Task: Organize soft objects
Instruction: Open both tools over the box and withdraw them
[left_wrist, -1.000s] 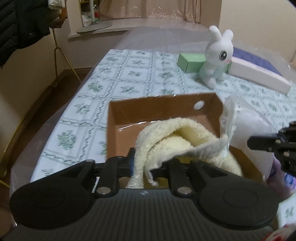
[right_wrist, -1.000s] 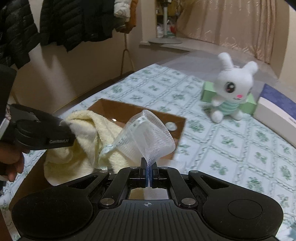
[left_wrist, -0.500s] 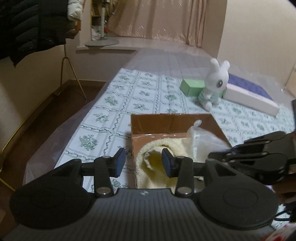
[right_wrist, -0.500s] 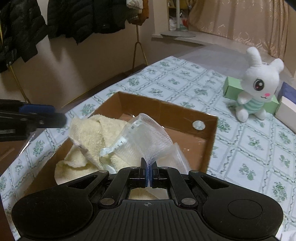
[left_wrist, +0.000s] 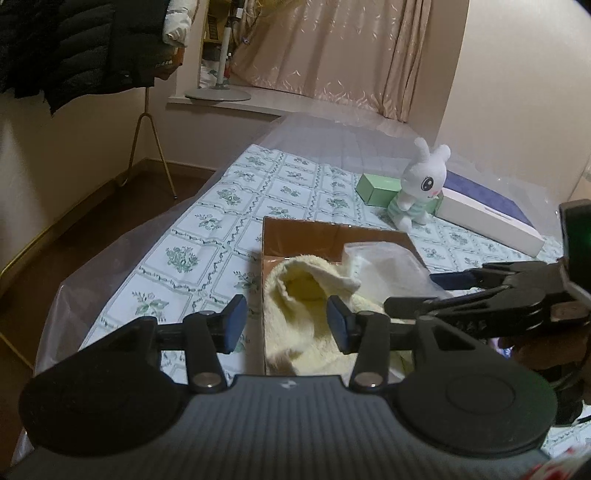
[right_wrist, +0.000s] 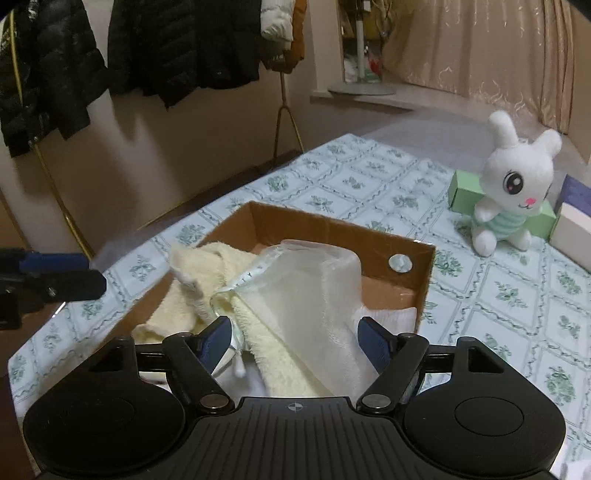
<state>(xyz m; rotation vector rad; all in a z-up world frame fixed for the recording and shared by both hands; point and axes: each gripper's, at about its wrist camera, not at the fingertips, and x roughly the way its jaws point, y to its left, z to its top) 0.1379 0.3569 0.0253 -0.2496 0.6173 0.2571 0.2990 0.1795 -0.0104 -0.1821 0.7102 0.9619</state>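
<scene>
Main risk from here, as I judge it: the yellow towel (right_wrist: 236, 306) lies bunched in the cardboard box (right_wrist: 332, 229) with a corner standing up above the left wall, and the clear mesh pouch (right_wrist: 314, 295) rests tilted on top of it rather than flat on the box floor; either could spring or slide up over the rim once nothing presses on them. A second risk is snagging: the pouch's fine mesh and zip edge sit right between the right gripper's pads, so a lift straight back could catch the fabric and drag it out again. The white plush rabbit (right_wrist: 513, 192) sits on the patterned worktop (right_wrist: 517, 295), well apart from the box, leaning against a green carton (right_wrist: 465, 197); the box already looks fairly full on its near side, so room for it may be tight. Right gripper (right_wrist: 295, 341): jaws wide apart, holding nothing, pouch and towel lying loose between and under the pads; contact with the left pad looks possible but I cannot tell. Left gripper (left_wrist: 284, 325): jaws wide apart, empty, hovering above the near-left corner of the box with the towel's fold seen below through the gap, not gripped.
</scene>
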